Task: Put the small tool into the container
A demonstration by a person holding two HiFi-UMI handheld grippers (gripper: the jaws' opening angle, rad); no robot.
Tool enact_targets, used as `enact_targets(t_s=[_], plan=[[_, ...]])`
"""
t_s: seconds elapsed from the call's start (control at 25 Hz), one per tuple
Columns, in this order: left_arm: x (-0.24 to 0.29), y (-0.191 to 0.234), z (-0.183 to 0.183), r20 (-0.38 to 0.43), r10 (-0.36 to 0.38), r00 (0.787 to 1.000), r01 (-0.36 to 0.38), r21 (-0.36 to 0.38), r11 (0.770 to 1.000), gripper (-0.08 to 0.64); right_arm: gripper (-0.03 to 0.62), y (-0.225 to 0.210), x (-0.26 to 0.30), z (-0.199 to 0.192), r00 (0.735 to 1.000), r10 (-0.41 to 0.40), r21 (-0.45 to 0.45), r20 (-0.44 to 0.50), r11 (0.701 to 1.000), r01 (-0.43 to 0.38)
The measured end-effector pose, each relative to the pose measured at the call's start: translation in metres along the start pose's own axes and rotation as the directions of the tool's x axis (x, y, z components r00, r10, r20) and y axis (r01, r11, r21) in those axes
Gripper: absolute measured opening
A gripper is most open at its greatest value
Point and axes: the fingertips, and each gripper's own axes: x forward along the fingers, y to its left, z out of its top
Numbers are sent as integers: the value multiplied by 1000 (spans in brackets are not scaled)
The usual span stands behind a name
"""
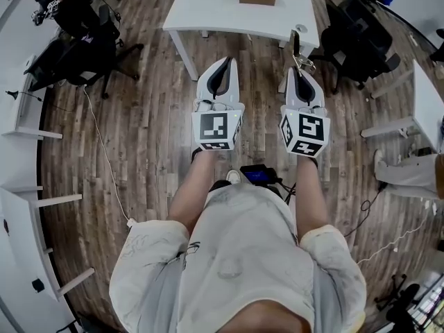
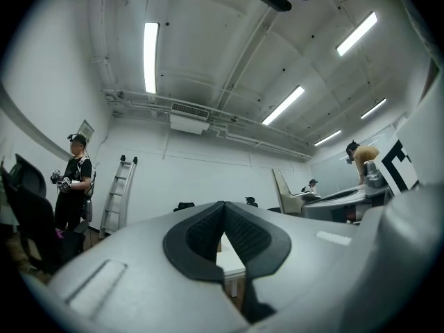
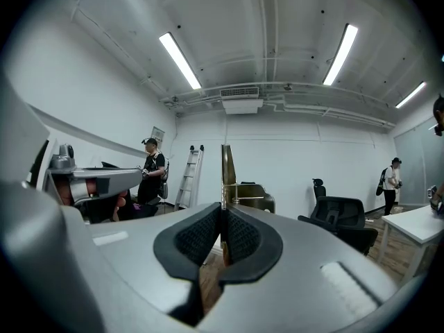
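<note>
In right hand-held gripper (image 3: 222, 208) — small tool (image 3: 227, 166), clamped.

Rm overview. Floor (image 1: 139, 116): grey-brown wood planks, w/ a thin white cable (image 1: 104, 151) trailing across it. White table (image 1: 215, 5) at far centre, a black office chair (image 1: 83, 57) to one side and another (image 1: 357, 37) to the other. White desks (image 1: 21, 207) line one edge. Walls (image 2: 208, 179) white; ladder (image 2: 118, 193) leans against one. Ceiling: lit strip lights (image 2: 150, 55), vent unit (image 2: 189, 118) under exposed pipes.
</note>
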Motion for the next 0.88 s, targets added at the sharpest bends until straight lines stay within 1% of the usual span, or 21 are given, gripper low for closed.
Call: enact_targets(t_s=[0.12,0.2,0.52,0.6,0.72,0.88], plan=[[28,50,-13,-7,-8,1000,8,-10,1000,11,8,20,49,-3,1000,-14,-6,-10,1000,14],[51,72,-19,-8,-13,1000,13,-9,1000,11,8,23,81,-5,1000,-19,2,-15,1000,19],[182,90,-73,-9,-25,1000,25,0,1000,11,8,-38,207,-35,1000,-15,10,-10,1000,15],[229,92,-88,-7,-22,1000,22,4,1000,11,8,-65,249,-43,1000,-10,11,-8,1000,10],[315,91,-105,-14,-21,1000,21,5,1000,11,8,-117,319,-44,1000,-4,11,-9,1000,4],[458,82,-124,-23,-14,1000,14,12,1000,11,8,-207,432,-39,1000,14,12,-10,1000,-14]])
